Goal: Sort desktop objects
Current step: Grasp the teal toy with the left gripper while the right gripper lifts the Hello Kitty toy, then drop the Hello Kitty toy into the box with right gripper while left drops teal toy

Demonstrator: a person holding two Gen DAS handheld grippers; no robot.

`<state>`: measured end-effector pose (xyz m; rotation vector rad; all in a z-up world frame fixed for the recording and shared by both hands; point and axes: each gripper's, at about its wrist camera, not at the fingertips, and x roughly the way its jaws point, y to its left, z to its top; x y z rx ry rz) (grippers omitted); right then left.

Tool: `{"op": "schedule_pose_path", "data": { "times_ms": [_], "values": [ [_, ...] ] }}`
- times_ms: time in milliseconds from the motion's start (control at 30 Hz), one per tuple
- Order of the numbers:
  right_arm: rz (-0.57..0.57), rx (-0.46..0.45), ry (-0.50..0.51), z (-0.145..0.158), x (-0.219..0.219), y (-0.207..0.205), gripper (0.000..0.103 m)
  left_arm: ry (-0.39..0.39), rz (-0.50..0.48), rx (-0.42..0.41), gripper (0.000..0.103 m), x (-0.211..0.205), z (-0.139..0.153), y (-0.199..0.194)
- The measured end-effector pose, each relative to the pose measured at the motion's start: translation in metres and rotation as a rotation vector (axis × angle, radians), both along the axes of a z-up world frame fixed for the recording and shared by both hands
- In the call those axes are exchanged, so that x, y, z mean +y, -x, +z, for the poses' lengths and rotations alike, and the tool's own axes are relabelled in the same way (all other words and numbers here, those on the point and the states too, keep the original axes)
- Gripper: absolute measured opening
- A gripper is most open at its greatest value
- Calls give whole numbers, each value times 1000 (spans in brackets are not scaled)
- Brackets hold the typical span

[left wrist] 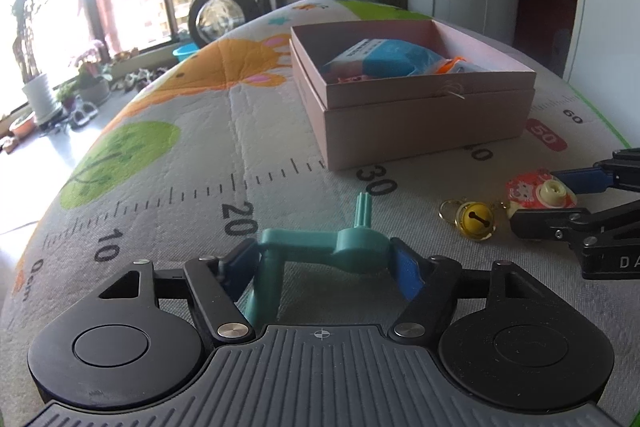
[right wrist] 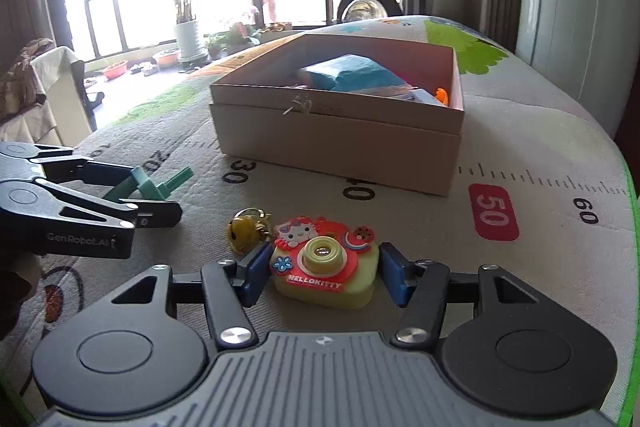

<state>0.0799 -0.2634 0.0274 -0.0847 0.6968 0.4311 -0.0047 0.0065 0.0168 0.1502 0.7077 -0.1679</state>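
my left gripper [left wrist: 322, 259] is closed on the crank [left wrist: 320, 247], a teal plastic handle with a ribbed stub pointing up. both blue pads [left wrist: 408, 269] press its sides, and its lower leg angles down toward the mat [left wrist: 200, 131]. from the right wrist view the same crank [right wrist: 154, 185] sits between the left fingers at the near left of the scene, low over the printed ruler near the 20 mark.

my right gripper [right wrist: 322, 273] stands wide around the toy camera [right wrist: 326, 267], a yellow-and-red hello kitty piece lying flat on the mat [right wrist: 520, 131]. the left pad [right wrist: 256, 273] sits just beside the toy's edge; the right pad shows a small gap. i cannot tell whether either pad touches. nothing is gripped on this side.

the bell [right wrist: 242, 233], a yellow jingle bell on a ring, lies on the mat touching or just beside the toy camera's far left corner. in the left wrist view the bell [left wrist: 476, 221] rests left of the toy camera [left wrist: 540, 191], with the right gripper [left wrist: 560, 195] reaching in from the right edge.

the box [left wrist: 420, 123], pink and open-topped, sits on the mat beyond both grippers, behind the 30 and 40 marks. inside it i see a blue packet [left wrist: 384, 57] and an orange item [left wrist: 450, 65]; other contents are too hidden to name.
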Motion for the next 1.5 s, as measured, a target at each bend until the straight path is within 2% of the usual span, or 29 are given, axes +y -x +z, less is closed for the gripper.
{"op": "schedule_pose_path", "data": {
  "times_ms": [67,167,233,333,467,567,633,733,900,1000,1067,1200,1367,1500],
  "values": [
    [29,-2,-9,8,-2,5,58,-14,-18,-15,76,-1,3,7],
    [56,-31,-8,31,-8,12,58,27,-58,-35,76,0,21,13],
    [69,-69,-21,58,-16,11,57,36,-106,-102,76,-3,46,9],
    [55,-157,-20,104,-26,3,57,8,-177,-238,76,-17,86,-12],
    [13,-293,-9,154,-31,-19,57,-15,-205,-357,76,-40,105,-60],
    [-16,-333,21,166,-23,-44,57,-32,-188,-340,94,-55,94,-106],
    [-33,-331,41,166,-16,-65,57,-5,-144,-277,92,-51,83,-119],
    [-45,-276,32,161,-7,-101,57,46,-160,-236,97,-36,68,-102],
    [-37,-135,-60,144,21,-166,57,12,-168,-191,100,-23,48,-67],
    [-29,-109,-116,131,42,-194,57,5,-160,-190,101,-13,43,-55],
    [-53,-91,-91,115,55,-208,59,2,-133,-177,101,-6,39,-55],
    [-70,-26,-61,87,59,-212,60,22,-89,-129,101,8,32,-54],
    [12,8,-12,71,64,-186,60,53,-96,-106,102,10,27,-44],
    [71,11,99,56,82,-166,60,59,-104,-87,102,8,23,-37]
  ]
}}
